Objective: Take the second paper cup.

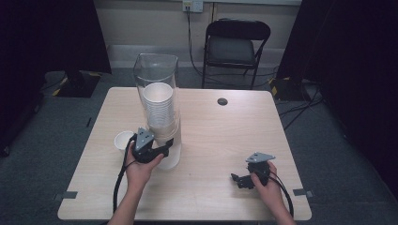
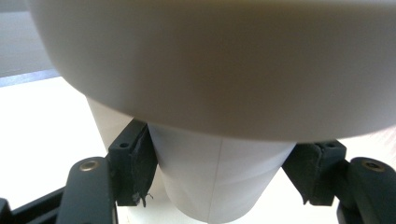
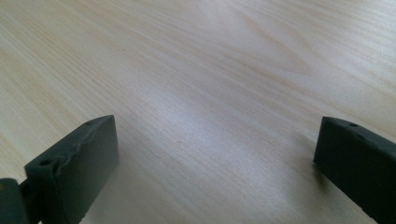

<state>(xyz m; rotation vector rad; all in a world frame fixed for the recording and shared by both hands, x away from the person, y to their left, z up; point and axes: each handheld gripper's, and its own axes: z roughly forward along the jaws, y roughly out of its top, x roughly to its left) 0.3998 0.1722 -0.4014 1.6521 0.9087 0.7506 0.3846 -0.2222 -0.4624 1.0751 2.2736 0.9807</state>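
Observation:
A clear tube dispenser (image 1: 156, 70) stands at the table's left middle and holds a stack of white paper cups (image 1: 158, 101). The lowest paper cup (image 1: 172, 158) sticks out under the dispenser's white collar (image 2: 210, 70). My left gripper (image 1: 165, 149) reaches in from the left at that level. In the left gripper view its pads (image 2: 140, 163) press on both sides of this cup (image 2: 219, 186), so it is shut on it. My right gripper (image 1: 237, 180) rests low over the table's front right, its jaws wide open above bare wood (image 3: 210, 70) with nothing between them.
A single white cup (image 1: 123, 139) stands upright on the table just left of my left hand. A dark cable hole (image 1: 222, 101) lies at the table's far middle. A black folding chair (image 1: 237, 44) stands behind the table. Dark curtains hang on both sides.

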